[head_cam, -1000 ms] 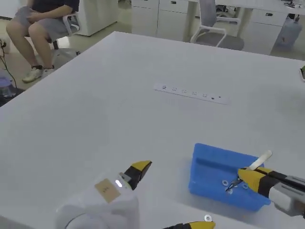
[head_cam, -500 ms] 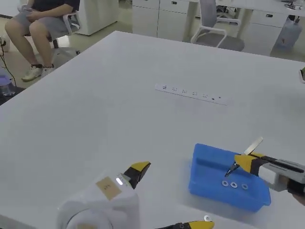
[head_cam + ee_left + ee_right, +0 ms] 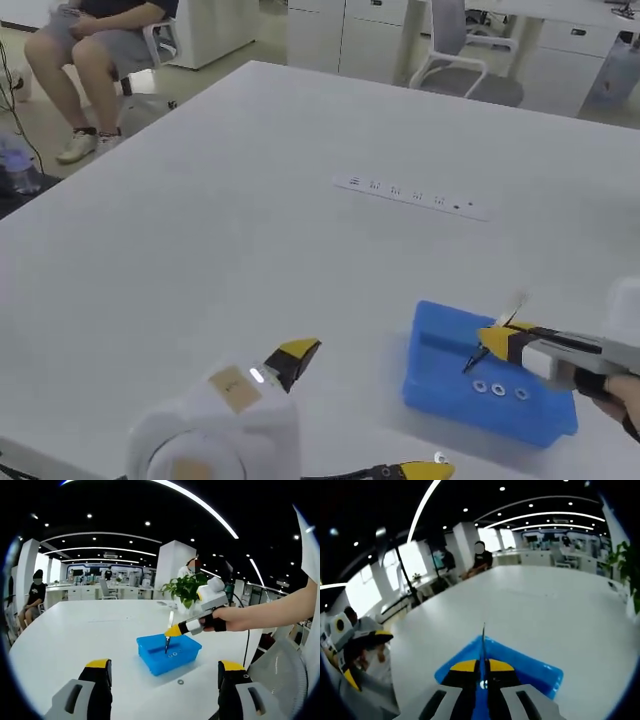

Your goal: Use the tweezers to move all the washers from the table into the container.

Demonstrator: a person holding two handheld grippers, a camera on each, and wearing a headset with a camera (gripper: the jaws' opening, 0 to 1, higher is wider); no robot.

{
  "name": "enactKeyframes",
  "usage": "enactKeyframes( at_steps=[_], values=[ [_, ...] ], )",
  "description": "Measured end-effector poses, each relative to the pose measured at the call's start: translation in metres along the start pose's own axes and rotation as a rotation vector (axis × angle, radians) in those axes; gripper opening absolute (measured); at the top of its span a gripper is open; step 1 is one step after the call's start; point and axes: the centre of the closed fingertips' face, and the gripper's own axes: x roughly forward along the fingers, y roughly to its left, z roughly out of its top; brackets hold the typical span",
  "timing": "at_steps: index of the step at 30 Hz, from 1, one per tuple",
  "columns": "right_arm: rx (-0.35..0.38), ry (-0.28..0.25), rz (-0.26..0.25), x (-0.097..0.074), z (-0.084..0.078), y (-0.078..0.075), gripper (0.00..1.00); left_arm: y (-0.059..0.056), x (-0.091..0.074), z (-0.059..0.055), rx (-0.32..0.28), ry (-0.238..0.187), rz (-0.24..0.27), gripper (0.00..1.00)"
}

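Your right gripper (image 3: pixel 497 342) is clamping the tweezers (image 3: pixel 476 360), their tips hanging just above three washers (image 3: pixel 498 389) lying in the blue container (image 3: pixel 440 395). Your left gripper (image 3: pixel 358 410) is gaping wide, with one washer (image 3: pixel 438 458) lying on the table (image 3: pixel 250 220) beside its jaw tip.

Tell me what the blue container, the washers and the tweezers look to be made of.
Blue container: probably moulded plastic, with a uniform saturated blue colour and a dull sheen.
Washers: likely metal; they are small pale silvery rings with bright glints.
Tweezers: seemingly metal. The thin blade is pale and reflective at the upper end and dark toward the tips. Any coating is too small to tell.
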Motion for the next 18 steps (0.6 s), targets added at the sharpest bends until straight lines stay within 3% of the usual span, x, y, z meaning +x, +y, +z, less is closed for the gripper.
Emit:
enactKeyframes(
  at_steps=[18],
  values=[
    [0.001,0.032,0.001,0.014,-0.017,-0.017,0.03,-0.001,0.0,-0.003,0.017,0.015,-0.001,0.89]
  ],
)
